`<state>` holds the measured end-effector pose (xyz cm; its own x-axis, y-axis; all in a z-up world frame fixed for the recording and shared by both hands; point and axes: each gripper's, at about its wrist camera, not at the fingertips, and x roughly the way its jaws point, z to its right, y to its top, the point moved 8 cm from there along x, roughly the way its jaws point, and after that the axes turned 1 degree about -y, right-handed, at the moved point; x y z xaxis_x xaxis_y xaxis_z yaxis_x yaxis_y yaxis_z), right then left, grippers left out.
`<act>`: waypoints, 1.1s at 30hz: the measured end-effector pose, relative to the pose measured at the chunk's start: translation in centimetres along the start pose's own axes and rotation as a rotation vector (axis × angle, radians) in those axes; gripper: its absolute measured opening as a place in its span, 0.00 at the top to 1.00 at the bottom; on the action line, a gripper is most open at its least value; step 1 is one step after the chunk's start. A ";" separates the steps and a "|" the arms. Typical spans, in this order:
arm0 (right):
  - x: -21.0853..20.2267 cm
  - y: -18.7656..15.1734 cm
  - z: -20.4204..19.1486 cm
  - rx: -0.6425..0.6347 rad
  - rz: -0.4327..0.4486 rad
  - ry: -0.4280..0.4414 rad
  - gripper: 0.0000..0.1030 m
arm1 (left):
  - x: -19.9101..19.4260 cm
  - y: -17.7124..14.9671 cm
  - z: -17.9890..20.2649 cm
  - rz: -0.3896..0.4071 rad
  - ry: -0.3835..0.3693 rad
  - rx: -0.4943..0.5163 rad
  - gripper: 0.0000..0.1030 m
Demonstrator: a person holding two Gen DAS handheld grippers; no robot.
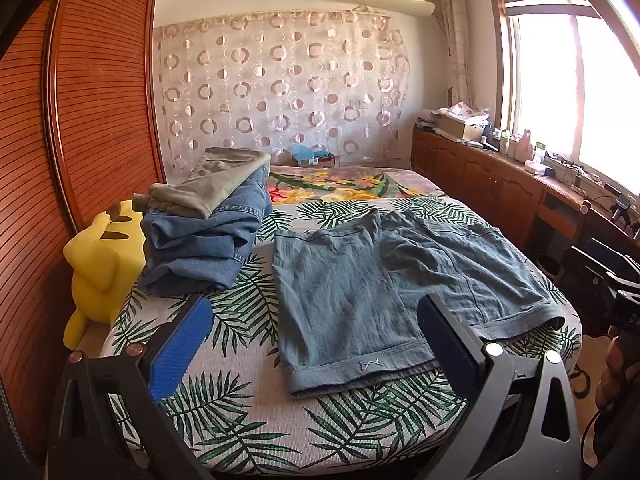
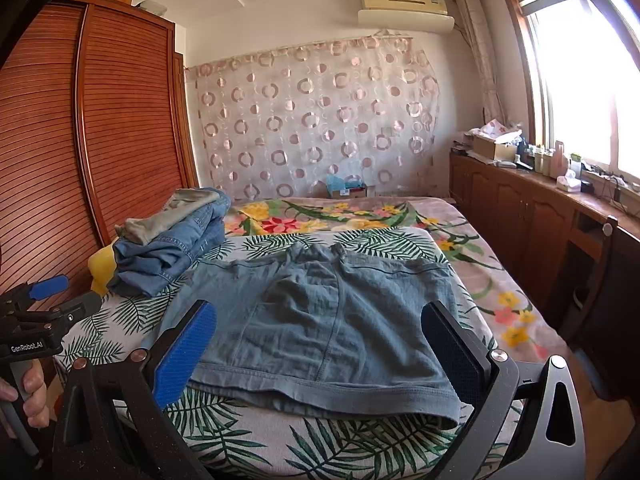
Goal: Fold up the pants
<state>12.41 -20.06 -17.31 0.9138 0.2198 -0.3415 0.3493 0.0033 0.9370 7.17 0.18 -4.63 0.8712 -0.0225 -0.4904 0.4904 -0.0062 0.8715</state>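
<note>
We see the blue shorts [image 2: 320, 320] spread flat on the leaf-print bed [image 2: 360, 448] — our right hand-held gripper [image 2: 320, 352] hovers spread wide above the near hem, folded jeans [image 2: 172, 248] stacked beyond.

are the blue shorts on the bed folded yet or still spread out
Spread out, not folded: the blue shorts lie flat on the leaf-print cover, both legs side by side and the waistband showing.
</note>
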 end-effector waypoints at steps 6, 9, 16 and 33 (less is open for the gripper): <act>0.1 0.0 0.1 0.003 -0.002 0.001 0.00 | 0.0 -0.1 -0.1 0.000 -0.003 -0.001 0.01; 0.1 -0.1 0.1 0.003 -0.003 0.001 0.00 | 0.0 0.0 -0.1 0.000 -0.003 -0.002 0.01; 0.1 -0.1 0.1 0.004 -0.002 0.002 0.00 | 0.1 0.0 -0.2 -0.001 -0.001 0.001 0.01; 0.1 -0.1 0.1 0.004 -0.003 -0.001 0.00 | 0.3 0.0 -0.2 0.001 0.000 0.002 0.01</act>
<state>12.45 -20.16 -17.49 0.9130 0.2193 -0.3439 0.3525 0.0003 0.9358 7.41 0.37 -4.72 0.8719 -0.0221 -0.4891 0.4890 -0.0085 0.8722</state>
